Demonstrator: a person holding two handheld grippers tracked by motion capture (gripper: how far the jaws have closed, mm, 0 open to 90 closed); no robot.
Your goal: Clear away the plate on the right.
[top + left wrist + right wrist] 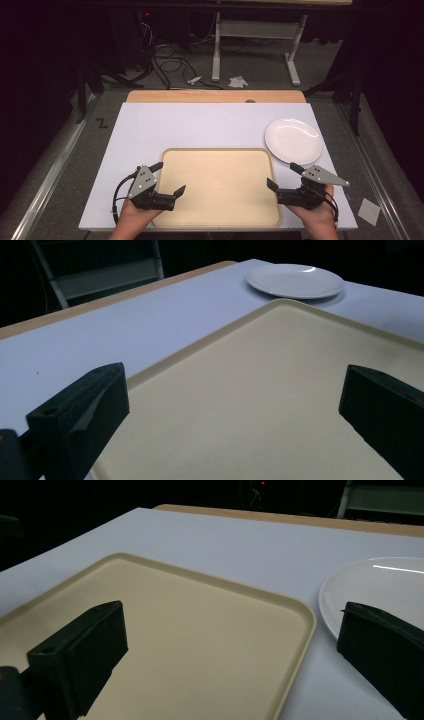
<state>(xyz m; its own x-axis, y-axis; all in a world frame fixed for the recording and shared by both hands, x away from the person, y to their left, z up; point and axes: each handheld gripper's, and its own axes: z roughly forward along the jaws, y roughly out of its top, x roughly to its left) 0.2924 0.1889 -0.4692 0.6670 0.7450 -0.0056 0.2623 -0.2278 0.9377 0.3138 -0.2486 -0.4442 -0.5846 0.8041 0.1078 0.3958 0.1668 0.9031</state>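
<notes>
Sitting at the table's six o'clock edge, the beige tray [217, 185] is lying between the left gripper [169, 179] and right gripper [283, 175], both spread wide, pinching nothing; white plate [293, 140] at two o'clock.

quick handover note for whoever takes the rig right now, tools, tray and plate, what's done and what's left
Left tool: open, holding nothing, at the tray's left edge with one jaw over the tray.
Right tool: open, holding nothing, at the tray's right edge.
Tray: bare, flat on the table, near the front edge.
Plate: bare, on the table just past the tray's far right corner.
Done: nothing gripped or loaded.
Left: probably grip the tray or the plate; either is close.
</notes>
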